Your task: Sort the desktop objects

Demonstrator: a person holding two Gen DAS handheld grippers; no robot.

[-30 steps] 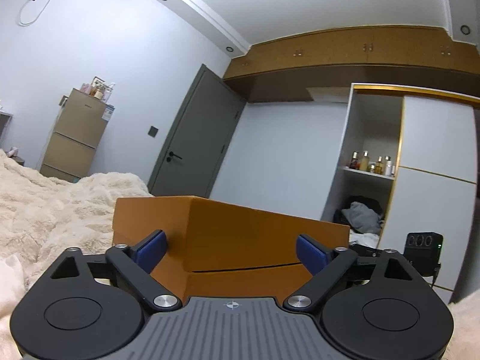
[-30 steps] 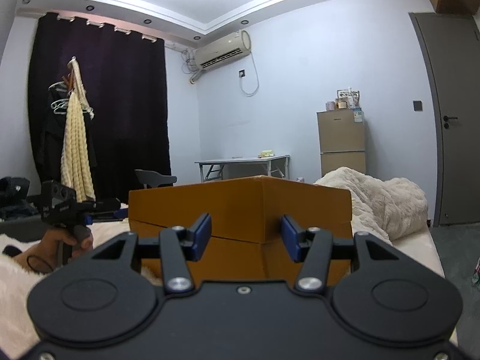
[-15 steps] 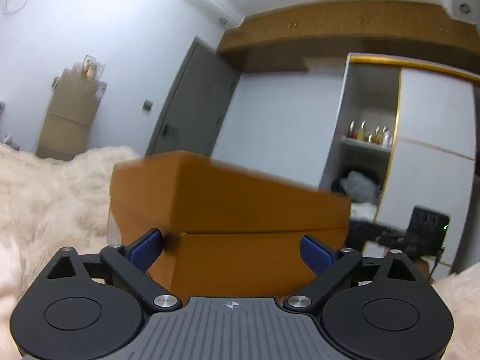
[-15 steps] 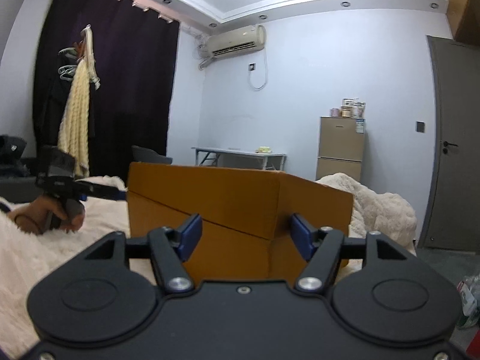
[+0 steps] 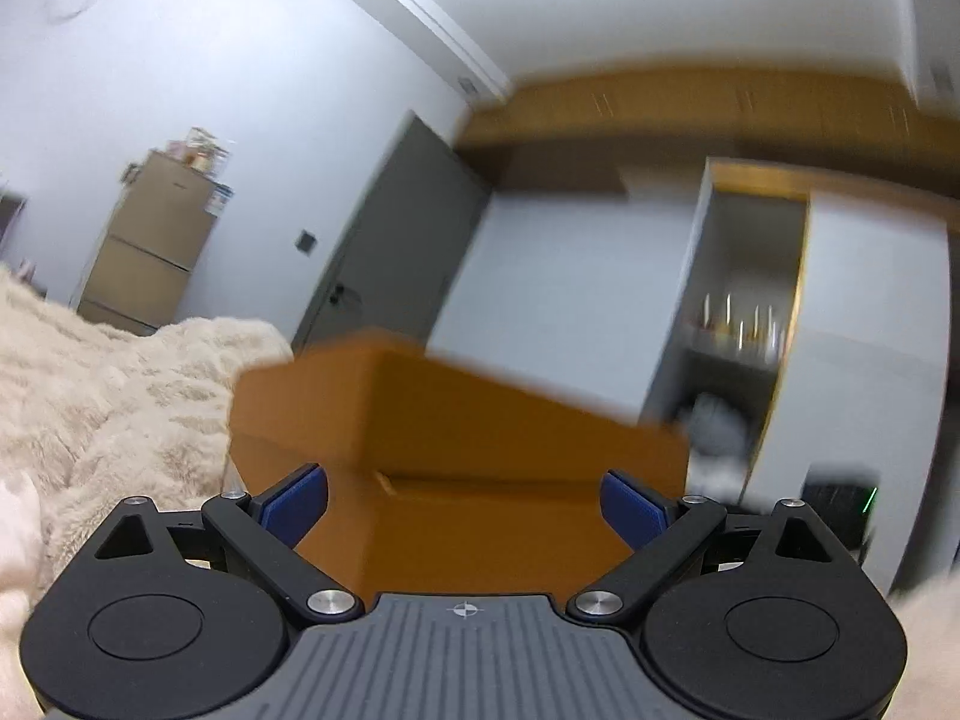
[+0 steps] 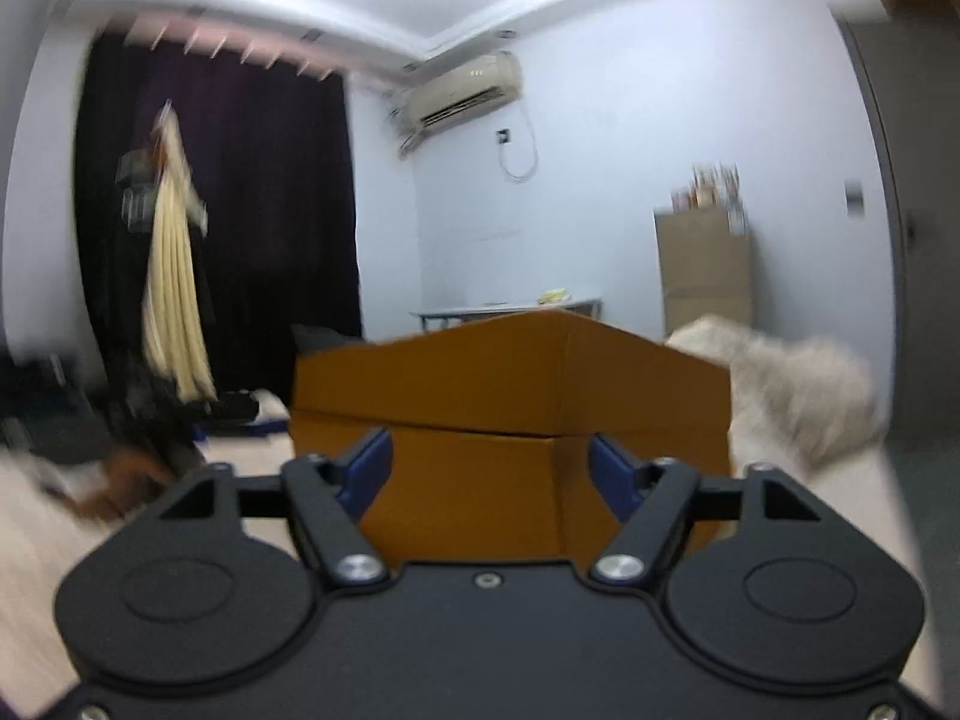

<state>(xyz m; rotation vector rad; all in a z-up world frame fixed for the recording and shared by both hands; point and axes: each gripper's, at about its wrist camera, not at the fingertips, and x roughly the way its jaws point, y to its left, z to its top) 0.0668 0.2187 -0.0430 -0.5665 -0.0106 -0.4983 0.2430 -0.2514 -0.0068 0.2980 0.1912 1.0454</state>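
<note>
An orange cardboard box with a lid [image 5: 480,420] stands on the fluffy cream blanket [image 5: 108,396], right in front of both grippers. My left gripper [image 5: 465,507] is open, its blue pads [image 5: 297,504] set wide on either side of the box's near corner. The box also fills the middle of the right wrist view [image 6: 510,396]. My right gripper [image 6: 489,471] is open, its blue pads [image 6: 369,468] on either side of the box's near corner. I cannot tell if any pad touches the box. Both views are blurred.
A grey door [image 5: 384,258] and a tan cabinet [image 5: 150,246] stand behind the box in the left view. A white wardrobe with a shelf of bottles [image 5: 738,324] is at the right. In the right view: dark curtain [image 6: 240,210], desk [image 6: 504,312], air conditioner [image 6: 462,90].
Both views have shifted and blurred as the grippers moved. The right gripper's jaws have opened wider. The box's lid looks slightly more lifted and tilted than a second ago.
</note>
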